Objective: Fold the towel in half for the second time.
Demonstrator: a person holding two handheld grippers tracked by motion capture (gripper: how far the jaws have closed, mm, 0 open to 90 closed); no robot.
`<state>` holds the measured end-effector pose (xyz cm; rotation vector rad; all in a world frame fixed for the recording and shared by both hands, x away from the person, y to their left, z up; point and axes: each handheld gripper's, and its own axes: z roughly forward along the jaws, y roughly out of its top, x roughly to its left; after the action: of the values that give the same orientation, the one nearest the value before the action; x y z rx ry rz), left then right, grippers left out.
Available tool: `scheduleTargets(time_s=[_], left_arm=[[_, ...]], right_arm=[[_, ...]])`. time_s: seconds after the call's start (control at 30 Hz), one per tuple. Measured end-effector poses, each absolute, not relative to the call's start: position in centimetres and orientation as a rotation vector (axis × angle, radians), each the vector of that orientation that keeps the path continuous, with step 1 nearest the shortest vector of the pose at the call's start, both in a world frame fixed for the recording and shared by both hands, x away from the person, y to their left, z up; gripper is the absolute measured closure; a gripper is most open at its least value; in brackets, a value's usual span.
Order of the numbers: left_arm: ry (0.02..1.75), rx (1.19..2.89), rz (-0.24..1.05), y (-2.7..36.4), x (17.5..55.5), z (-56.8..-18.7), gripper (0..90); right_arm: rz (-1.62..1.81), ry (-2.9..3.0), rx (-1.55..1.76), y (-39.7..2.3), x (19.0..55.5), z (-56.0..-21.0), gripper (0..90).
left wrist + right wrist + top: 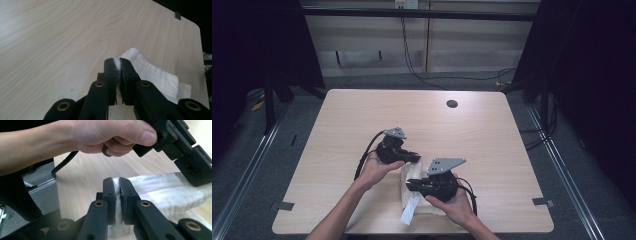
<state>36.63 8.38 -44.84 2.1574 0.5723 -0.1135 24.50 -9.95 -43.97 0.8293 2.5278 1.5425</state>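
Around my work the wooden table (pixel 362 115) lay bare apart from a small dark round hole (pixel 452 104) far from me, well apart from both grippers, with cables (pixel 412 65) trailing over the floor behind it; nothing stood in my way. Near my edge of the table I had the white cloth (pixel 414 192) folded and pinched at two ends. My left gripper (pixel 117 67) had its jaws closed narrow on one corner of it, and my right gripper (pixel 117 186) clamped another edge, a thin fold of cloth showing between each pair.
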Motion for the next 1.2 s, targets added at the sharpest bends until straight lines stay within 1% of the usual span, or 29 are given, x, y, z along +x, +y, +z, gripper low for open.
scheduleTargets(time_s=[0.4, 0.63, 1.0, 1.1, 1.2], left_arm=[[0.569, 2.141, -0.131, 6.1, 36.7, -44.9, 84.8], [0.551, 2.143, -0.177, 3.8, 36.5, -45.8, 84.7], [0.537, 2.174, -0.202, 1.1, 36.1, -47.4, 84.3], [0.523, 2.204, -0.200, 0.3, 35.8, -47.8, 82.0], [0.509, 2.200, -0.218, 0.0, 35.7, -48.0, 81.8]], right_arm=[[1.536, 2.500, 0.877, -12.8, 23.9, -44.2, 84.2], [1.470, 2.526, 0.929, -14.3, 23.3, -45.5, 84.1], [1.372, 2.544, 0.999, -16.5, 22.4, -47.1, 83.2], [1.358, 2.550, 1.028, -17.0, 22.3, -47.6, 82.1], [1.316, 2.560, 1.035, -17.3, 22.2, -48.4, 81.0]])
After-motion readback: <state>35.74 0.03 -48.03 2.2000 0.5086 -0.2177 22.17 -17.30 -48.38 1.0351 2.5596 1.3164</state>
